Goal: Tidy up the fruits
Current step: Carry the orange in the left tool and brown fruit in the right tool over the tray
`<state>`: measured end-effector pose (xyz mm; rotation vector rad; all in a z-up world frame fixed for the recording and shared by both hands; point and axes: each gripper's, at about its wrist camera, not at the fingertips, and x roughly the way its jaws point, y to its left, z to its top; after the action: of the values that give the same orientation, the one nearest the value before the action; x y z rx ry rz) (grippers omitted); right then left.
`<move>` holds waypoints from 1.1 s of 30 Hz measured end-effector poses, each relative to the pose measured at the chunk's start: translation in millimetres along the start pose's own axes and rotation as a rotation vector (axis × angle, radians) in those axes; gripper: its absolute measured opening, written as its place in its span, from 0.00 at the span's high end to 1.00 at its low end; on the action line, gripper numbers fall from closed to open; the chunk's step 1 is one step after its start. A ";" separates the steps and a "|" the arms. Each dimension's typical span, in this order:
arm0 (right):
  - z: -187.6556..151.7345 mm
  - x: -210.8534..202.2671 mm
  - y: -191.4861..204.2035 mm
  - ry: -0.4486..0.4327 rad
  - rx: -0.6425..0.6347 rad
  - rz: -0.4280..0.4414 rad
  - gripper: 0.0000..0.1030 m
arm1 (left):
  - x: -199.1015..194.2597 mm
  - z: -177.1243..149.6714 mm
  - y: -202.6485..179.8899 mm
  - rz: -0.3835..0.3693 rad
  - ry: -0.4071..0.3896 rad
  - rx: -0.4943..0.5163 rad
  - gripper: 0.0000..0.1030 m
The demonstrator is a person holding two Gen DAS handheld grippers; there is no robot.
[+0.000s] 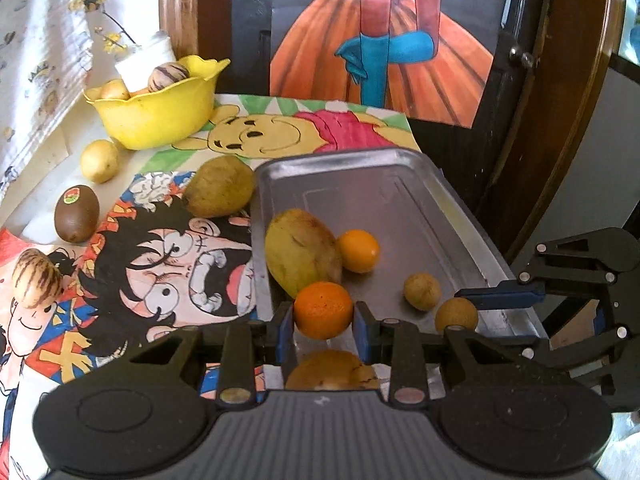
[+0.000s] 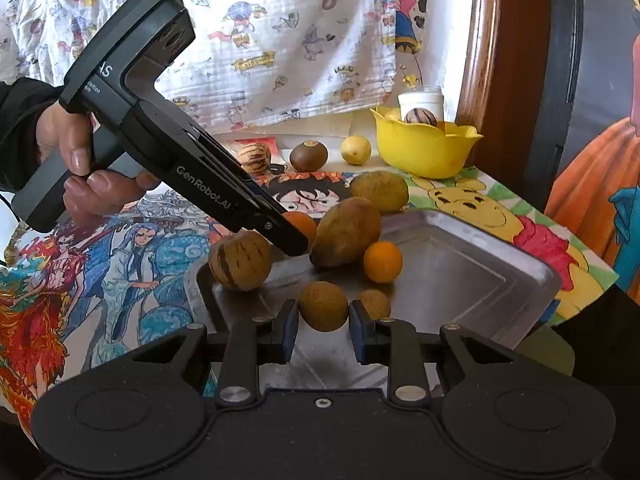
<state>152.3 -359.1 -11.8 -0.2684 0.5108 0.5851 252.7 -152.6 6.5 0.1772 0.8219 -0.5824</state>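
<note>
Low in the left wrist view, the left gripper (image 1: 323,316) pinches an orange (image 1: 323,310) between its blue pads, over the near edge of the metal tray (image 1: 420,216), beside a mango (image 1: 302,252). At the bottom centre of the right wrist view, the right gripper (image 2: 323,322) brackets a brown round fruit (image 2: 323,306) on the tray; whether its pads press it, I cannot tell. A yellow bowl (image 1: 160,116) sits upper left.

Tabletop covered with bright cartoon-print drawings (image 1: 132,240), backed on its far edge by a white cartoon-patterned fabric curtain (image 2: 256,40), a curved brown wooden frame (image 2: 484,40) and a dark panel bearing an orange-skirted painted figure (image 1: 384,48).
</note>
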 end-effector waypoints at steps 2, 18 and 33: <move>-2.4 1.7 -0.2 0.005 0.012 -0.003 0.71 | 3.3 -0.1 -4.3 0.006 0.016 0.018 0.67; -9.5 7.5 -1.2 0.025 0.063 -0.025 0.71 | 15.3 -2.1 -14.9 0.027 0.067 0.056 0.66; -11.2 1.6 2.7 0.018 0.111 -0.054 0.65 | 13.1 -5.8 -14.2 0.032 0.062 0.042 0.50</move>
<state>147.6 -360.4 -22.4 -0.1812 0.5501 0.5004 248.2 -167.8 -6.0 0.2474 0.8652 -0.5662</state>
